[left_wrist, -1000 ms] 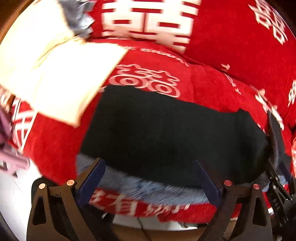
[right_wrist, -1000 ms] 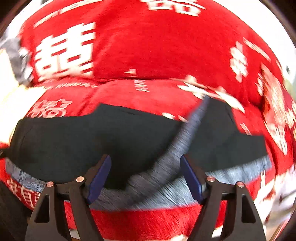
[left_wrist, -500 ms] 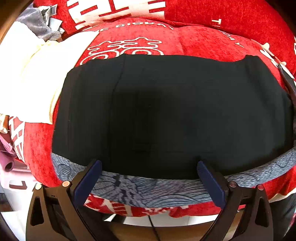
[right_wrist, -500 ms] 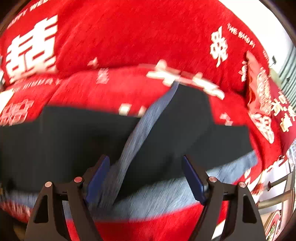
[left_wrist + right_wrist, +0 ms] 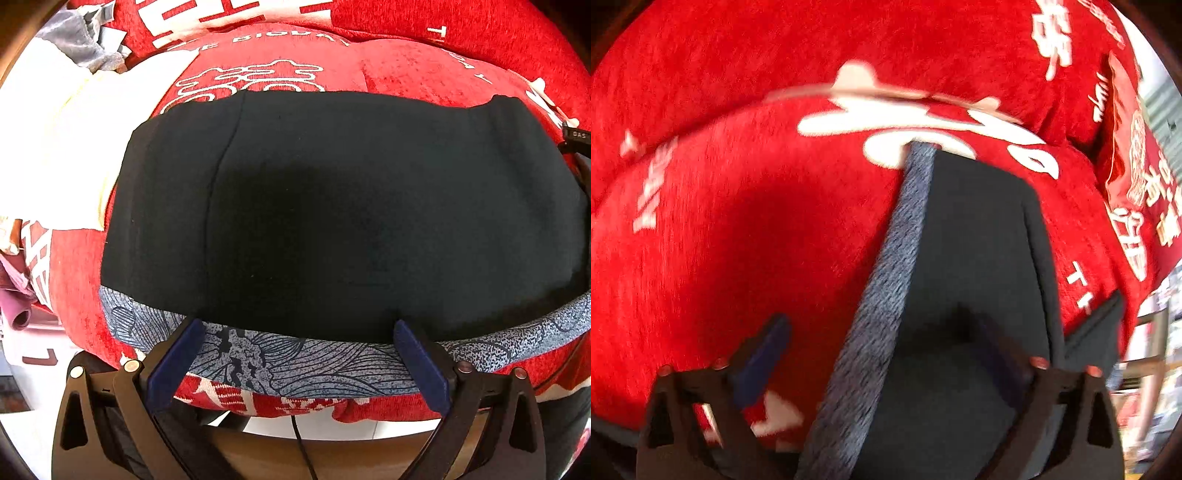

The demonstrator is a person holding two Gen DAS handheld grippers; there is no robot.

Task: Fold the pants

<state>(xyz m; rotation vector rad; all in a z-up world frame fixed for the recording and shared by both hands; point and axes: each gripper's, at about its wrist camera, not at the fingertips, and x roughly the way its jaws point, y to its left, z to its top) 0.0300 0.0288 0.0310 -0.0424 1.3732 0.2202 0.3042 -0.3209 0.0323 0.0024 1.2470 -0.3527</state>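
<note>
Black pants point(image 5: 332, 221) lie spread flat on a red cushion point(image 5: 424, 62) with white lettering. A blue-grey patterned band point(image 5: 295, 358) runs along their near edge. My left gripper point(image 5: 297, 354) stands wide open just over that band, nothing pressed between its pads. In the blurred right wrist view, one end of the pants point(image 5: 979, 240) shows a blue-grey stripe point(image 5: 894, 258) running away from me. My right gripper point(image 5: 882, 354) hovers over it, jaws opening; the stripe lies between the fingers, untouched by the pads.
A cream cloth point(image 5: 55, 147) and a grey crumpled cloth point(image 5: 77, 40) lie left of the pants. Purple fabric point(image 5: 18, 314) hangs at the far left. The cushion's front edge point(image 5: 295, 406) drops off just below the band. Shelving point(image 5: 1152, 332) shows at the right.
The left gripper sank closer to the pants' near edge and its jaws widened slightly. The right gripper swept sideways along the pants to the striped end, jaws spreading wider.
</note>
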